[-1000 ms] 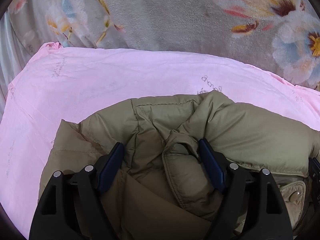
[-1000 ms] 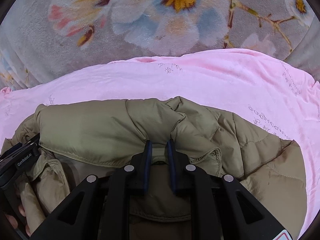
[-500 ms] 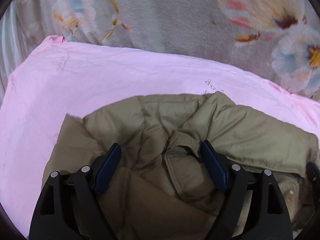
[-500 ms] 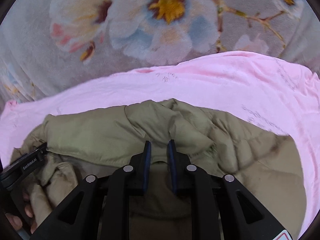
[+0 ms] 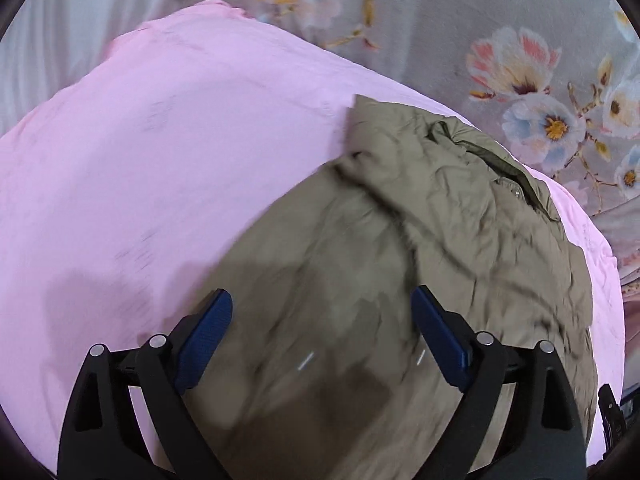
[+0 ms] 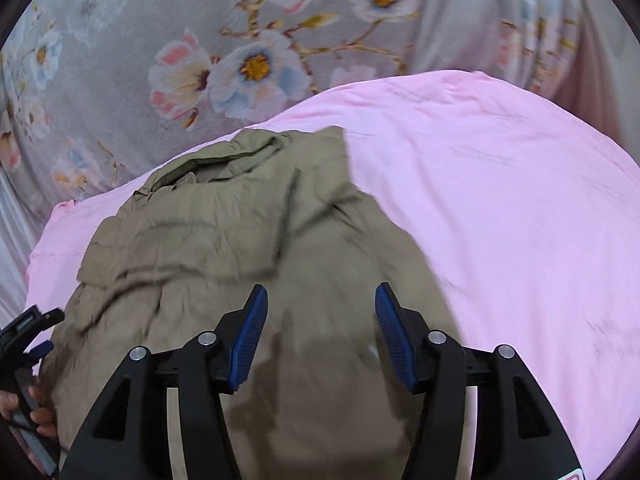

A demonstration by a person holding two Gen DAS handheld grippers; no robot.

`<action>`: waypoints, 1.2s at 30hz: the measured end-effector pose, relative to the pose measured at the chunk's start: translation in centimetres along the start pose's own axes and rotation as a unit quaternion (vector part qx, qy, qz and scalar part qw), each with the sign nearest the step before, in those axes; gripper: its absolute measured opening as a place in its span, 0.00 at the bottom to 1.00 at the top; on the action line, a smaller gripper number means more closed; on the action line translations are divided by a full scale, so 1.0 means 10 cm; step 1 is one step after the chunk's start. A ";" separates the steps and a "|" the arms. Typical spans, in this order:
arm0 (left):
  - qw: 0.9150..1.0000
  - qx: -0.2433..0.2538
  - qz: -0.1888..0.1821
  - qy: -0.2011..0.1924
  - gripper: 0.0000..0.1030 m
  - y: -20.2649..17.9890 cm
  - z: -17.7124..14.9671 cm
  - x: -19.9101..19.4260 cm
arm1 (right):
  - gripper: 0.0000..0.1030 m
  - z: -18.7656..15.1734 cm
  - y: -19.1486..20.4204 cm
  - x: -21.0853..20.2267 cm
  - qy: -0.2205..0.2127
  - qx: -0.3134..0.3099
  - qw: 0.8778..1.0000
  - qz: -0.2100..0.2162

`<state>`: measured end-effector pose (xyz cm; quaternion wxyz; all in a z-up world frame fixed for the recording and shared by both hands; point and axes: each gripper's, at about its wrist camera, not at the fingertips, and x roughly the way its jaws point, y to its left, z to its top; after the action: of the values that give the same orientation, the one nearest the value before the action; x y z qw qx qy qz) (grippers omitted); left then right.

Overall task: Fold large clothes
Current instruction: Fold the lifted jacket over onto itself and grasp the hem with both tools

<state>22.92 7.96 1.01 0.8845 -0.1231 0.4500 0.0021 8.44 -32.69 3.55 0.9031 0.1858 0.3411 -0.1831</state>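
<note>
An olive padded jacket [image 5: 440,208] lies bunched in a folded heap on a pink sheet [image 5: 160,140]. My left gripper [image 5: 320,292] hovers above its near part, jaws wide and still opening, nothing pressed between the blue pads [image 5: 204,332]. In the right wrist view the same jacket [image 6: 224,232] lies below my right gripper [image 6: 321,287], whose jaws are opening with no cloth between them. The left gripper [image 6: 24,332] shows at the left edge there, with a hand [image 6: 36,404] on its handle.
A grey floral blanket [image 5: 520,60] covers the surface beyond the pink sheet [image 6: 500,200] on the far side. Bare pink sheet spreads left of the jacket in the left wrist view and right of it in the right wrist view.
The right gripper let go of the jacket fold it pinched and opened. The left jaws widened. Both grippers drew back and up from the jacket, which now lies farther off.
</note>
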 end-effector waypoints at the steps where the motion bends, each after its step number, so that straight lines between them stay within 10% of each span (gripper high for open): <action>1: 1.000 0.003 0.002 -0.004 0.86 0.08 -0.09 -0.13 | 0.57 -0.13 -0.12 -0.14 0.000 0.000 1.000 -0.008; 7: 0.998 0.018 0.053 0.012 0.86 0.61 -0.66 -0.67 | 0.64 -0.80 -0.60 -0.73 0.031 -0.016 0.999 -0.036; 20: 0.998 -0.024 -0.020 0.056 0.90 0.68 -0.91 -0.74 | 0.69 -1.07 -0.77 -0.77 0.088 0.072 0.991 0.064; 22: 0.998 -0.013 -0.030 0.061 0.69 0.62 -0.90 -0.73 | 0.67 -1.06 -0.71 -0.75 0.084 0.066 0.992 0.066; 23: 0.997 -0.007 -0.049 0.067 0.45 0.58 -0.90 -0.73 | 0.52 -1.06 -0.66 -0.74 0.090 0.066 0.991 0.077; 26: 0.993 0.014 -0.081 0.078 0.14 0.46 -0.88 -0.82 | 0.15 -1.01 -0.58 -0.71 0.107 0.055 0.987 0.104; 36: 0.983 0.087 -0.163 -0.014 0.07 0.78 -1.02 -2.54 | 0.07 -1.14 -0.41 -2.52 0.009 -0.177 0.967 0.183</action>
<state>-1.19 15.99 13.81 0.8863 -0.1177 0.4102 -0.1798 -17.31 -25.90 11.99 0.9365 0.0840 0.3366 0.0508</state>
